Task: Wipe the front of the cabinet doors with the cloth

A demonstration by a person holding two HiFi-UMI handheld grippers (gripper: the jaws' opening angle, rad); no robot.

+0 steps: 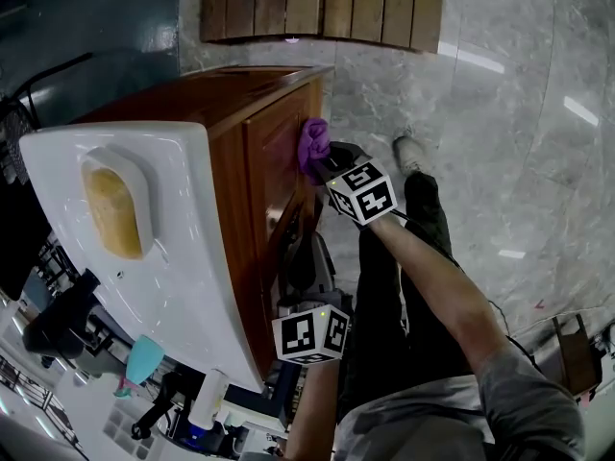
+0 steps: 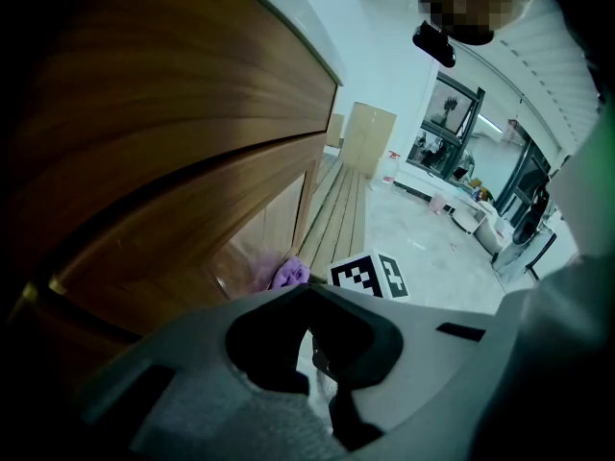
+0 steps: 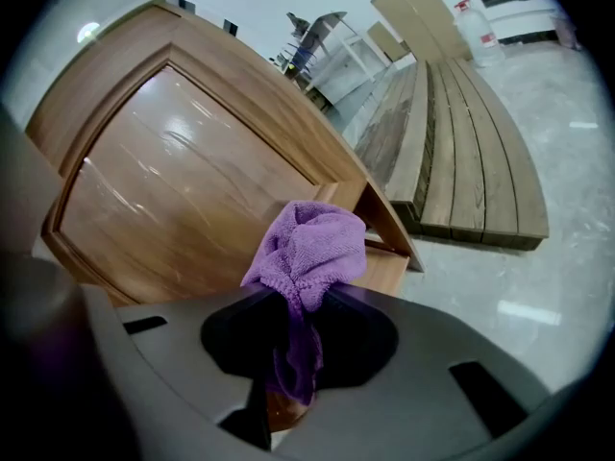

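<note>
Purple cloth (image 3: pixel 309 246), bunched and fuzzy, sits pinched in our right gripper (image 3: pixel 300 301), jaws clamped on its trailing fold, at the face of the wooden cabinet door (image 3: pixel 183 195) near its corner. Our left gripper (image 2: pixel 307 291) hangs beside the cabinet, jaws together on nothing. Beyond lies a slatted wooden platform (image 3: pixel 461 133).

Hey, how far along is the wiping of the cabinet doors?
Done: the right gripper is clamped on the purple cloth. In hand: the cloth is held at the front of the wooden cabinet door. Left: no wiped trace shows, so treat the door fronts as pending. The left gripper is shut, empty.
</note>
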